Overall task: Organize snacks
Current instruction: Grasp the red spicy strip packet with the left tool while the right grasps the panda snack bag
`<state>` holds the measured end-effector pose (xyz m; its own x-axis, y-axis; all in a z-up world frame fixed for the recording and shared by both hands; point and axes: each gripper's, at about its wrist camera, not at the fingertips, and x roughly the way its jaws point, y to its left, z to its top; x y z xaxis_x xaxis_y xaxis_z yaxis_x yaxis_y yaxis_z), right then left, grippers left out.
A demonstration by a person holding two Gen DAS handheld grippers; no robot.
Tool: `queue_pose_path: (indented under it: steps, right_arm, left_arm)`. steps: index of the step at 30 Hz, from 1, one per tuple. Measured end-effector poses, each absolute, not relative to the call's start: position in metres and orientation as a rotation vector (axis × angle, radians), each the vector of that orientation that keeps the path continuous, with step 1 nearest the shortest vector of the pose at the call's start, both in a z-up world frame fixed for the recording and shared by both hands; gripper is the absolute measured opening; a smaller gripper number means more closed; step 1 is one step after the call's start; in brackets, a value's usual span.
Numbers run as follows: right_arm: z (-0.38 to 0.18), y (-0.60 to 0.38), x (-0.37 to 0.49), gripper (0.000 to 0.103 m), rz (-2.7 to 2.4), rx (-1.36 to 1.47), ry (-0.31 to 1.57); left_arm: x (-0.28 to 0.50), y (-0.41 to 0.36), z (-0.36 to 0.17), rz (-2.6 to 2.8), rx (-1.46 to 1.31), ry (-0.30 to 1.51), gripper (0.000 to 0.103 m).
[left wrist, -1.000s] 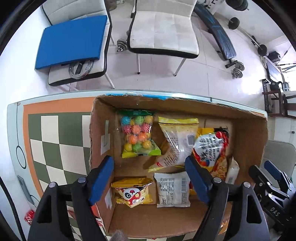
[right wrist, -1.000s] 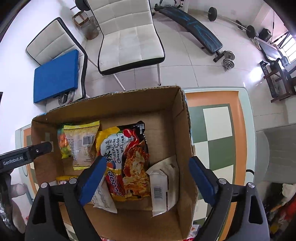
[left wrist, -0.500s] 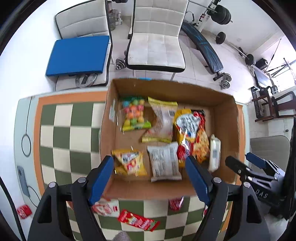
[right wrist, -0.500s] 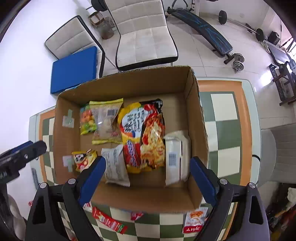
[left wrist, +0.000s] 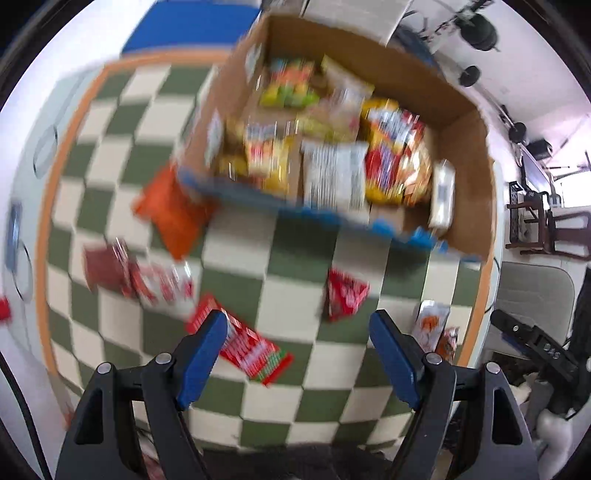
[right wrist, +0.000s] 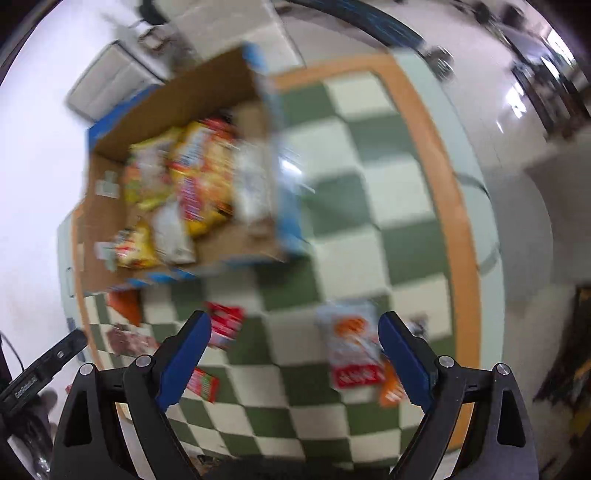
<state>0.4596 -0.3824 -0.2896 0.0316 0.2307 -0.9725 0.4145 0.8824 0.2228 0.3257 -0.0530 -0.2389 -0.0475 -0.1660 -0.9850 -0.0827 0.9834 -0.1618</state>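
Observation:
A cardboard box (left wrist: 469, 147) (right wrist: 177, 99) holding several snack packets stands at the far side of a green-and-cream checkered table (left wrist: 258, 266). Loose snacks lie in front of it: an orange packet (left wrist: 173, 210), red packets (left wrist: 147, 284), a red striped packet (left wrist: 251, 347), a small red packet (left wrist: 345, 295) (right wrist: 225, 325), and a white-and-red packet (left wrist: 430, 325) (right wrist: 351, 350). My left gripper (left wrist: 299, 354) is open and empty above the table's near part. My right gripper (right wrist: 295, 354) is open and empty, the white-and-red packet between its fingers. Both views are motion-blurred.
The table has an orange border (right wrist: 443, 177) and pale rim. Chairs (left wrist: 532, 299) and gym equipment (left wrist: 476, 26) stand on the floor beyond the table. The right gripper shows at the left wrist view's right edge (left wrist: 535, 347).
Both grippers have pulled back and away from above the box. The loose snacks on the near table have come into view. Both stay open and empty.

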Motion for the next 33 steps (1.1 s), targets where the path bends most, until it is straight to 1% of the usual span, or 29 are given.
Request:
queue_pose_path:
  steps: [3,8,13,17,19,22,25,27,28,29,32,33]
  right_arm:
    - [-0.324,-0.409,0.426,0.094,-0.22,0.561,1.623]
    - [-0.382,-0.426,0.382,0.094,-0.28,0.574,1.723]
    - [-0.418,-0.429,0.357,0.094,-0.306,0.622,1.768]
    - [-0.429,-0.43,0.347,0.084,-0.335,0.637,1.76]
    - [-0.429,-0.431,0.345,0.081,-0.35,0.631,1.75]
    - [-0.428,-0.43,0.344,0.079,-0.355,0.616,1.746]
    - [-0.428,-0.429,0.343,0.079,-0.347,0.609,1.752]
    - [-0.429,-0.424,0.344,0.079,-0.342,0.595,1.759]
    - [-0.43,-0.424,0.344,0.079,-0.34,0.584,1.765]
    - [-0.43,-0.42,0.343,0.074,-0.341,0.581,1.767]
    - [-0.432,-0.422,0.337,0.062,-0.352,0.563,1.767]
    - [-0.431,-0.423,0.334,0.062,-0.349,0.564,1.759]
  left_arm:
    - [0.304,-0.051,-0.267,-0.034,-0.243,1.682,0.079]
    - [0.269,-0.031,-0.317,0.065,-0.389,1.787,0.078]
    - [0.249,-0.004,-0.356,0.195,-0.56,1.849,0.078]
    - [0.248,0.008,-0.381,0.287,-0.611,1.869,0.078]
    - [0.249,0.01,-0.391,0.319,-0.614,1.879,0.078]
    - [0.25,0.013,-0.402,0.362,-0.604,1.887,0.079]
    - [0.257,0.009,-0.399,0.375,-0.557,1.865,0.078]
    - [0.262,0.0,-0.394,0.354,-0.447,1.834,0.073]
    - [0.264,-0.006,-0.392,0.332,-0.411,1.825,0.068]
    - [0.266,-0.012,-0.389,0.299,-0.359,1.817,0.066]
    - [0.266,-0.029,-0.386,0.214,-0.222,1.802,0.065]
    - [0.265,-0.035,-0.385,0.188,-0.175,1.795,0.065]
